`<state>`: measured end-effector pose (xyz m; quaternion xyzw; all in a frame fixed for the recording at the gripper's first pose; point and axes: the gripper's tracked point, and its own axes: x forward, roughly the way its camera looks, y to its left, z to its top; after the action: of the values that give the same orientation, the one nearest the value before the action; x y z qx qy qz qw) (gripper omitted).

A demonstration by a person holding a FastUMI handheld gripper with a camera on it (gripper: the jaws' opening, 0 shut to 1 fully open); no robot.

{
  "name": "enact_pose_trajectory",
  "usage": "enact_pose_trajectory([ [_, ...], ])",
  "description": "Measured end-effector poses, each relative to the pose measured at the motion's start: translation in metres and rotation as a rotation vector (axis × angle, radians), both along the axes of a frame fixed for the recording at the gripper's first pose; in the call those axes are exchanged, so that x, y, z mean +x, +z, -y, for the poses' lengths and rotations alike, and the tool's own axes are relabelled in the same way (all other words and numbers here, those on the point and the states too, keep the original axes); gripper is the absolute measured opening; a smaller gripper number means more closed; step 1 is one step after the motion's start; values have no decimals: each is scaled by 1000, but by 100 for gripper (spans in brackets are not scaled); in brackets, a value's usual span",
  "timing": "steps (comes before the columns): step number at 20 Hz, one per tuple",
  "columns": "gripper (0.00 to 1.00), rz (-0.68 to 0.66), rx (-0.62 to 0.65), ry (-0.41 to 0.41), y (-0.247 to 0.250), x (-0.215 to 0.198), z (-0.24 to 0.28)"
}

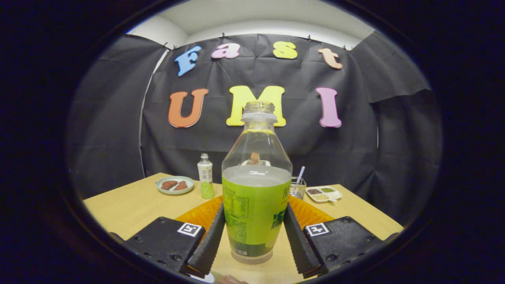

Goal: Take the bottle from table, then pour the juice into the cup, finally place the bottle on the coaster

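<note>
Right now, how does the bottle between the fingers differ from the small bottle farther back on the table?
The open bottle has no cap, while the small bottle wears a white cap. The open bottle stands between the fingers of the hand-held gripper, both pressing its sides; the small bottle stands free beside the plate. The open bottle is partly full; the small bottle's level is unclear. Both stand upright with green labels.

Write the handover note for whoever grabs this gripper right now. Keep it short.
Gripper: fingers closed against both sides of the open bottle, which is upright, about half full, cap off.
Bottle's base looks to be at the table; whether it is lifted I cannot tell.
Orange coaster lies just behind the bottle.
Cup with a straw stands beyond it, beside a divided snack tray.
Done: bottle gripped.
Left: lift, pour into cup, set bottle on coaster.
</note>
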<state>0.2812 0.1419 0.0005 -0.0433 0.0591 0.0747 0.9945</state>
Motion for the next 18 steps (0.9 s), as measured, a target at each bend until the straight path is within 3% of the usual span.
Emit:
enact_pose_trajectory([
  [6, 82, -101, -56, 0, -60, 32, -2],
  [18, 85, -135, -77, -56, -86, 46, 8],
])
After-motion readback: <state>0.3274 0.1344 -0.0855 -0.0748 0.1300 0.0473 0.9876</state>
